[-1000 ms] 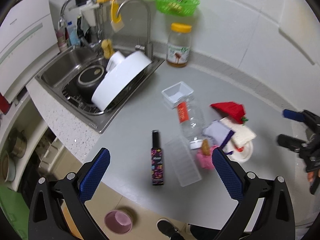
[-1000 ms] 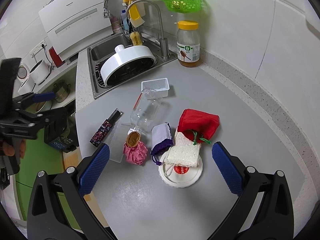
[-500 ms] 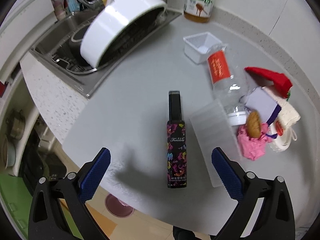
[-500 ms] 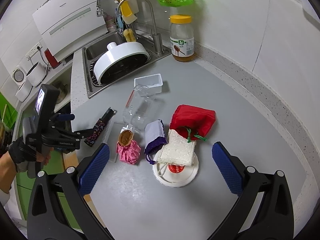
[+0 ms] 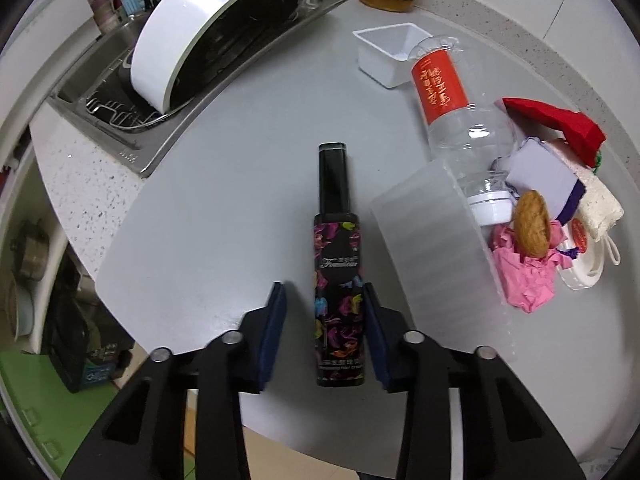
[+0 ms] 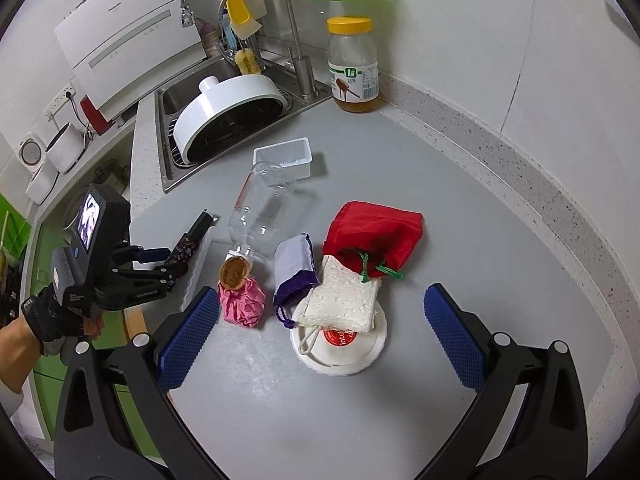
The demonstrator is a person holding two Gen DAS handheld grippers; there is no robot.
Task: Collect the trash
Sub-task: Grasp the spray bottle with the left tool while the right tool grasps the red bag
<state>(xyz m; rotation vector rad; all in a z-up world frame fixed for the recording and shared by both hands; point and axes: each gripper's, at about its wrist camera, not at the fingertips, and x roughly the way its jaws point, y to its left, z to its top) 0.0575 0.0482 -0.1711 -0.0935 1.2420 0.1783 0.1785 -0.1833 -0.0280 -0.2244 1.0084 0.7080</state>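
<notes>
the left hand-held gripper [image 5: 323, 322] is closing narrow around the floral spray bottle [image 5: 338, 276] lying at the counter [image 5: 224, 200] edge at 6 o'clock, not yet pinching it, so an off-centre squeeze could roll it off, while the right hand-held gripper [image 6: 320, 332] hangs wide

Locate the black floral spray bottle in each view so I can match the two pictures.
Left wrist: black floral spray bottle lies at lower centre, between the closing jaws of the left tool.
Right wrist: same bottle lies at middle left, partly behind the left tool.
Shared landmark: the clear plastic bottle lying beside it.
</notes>
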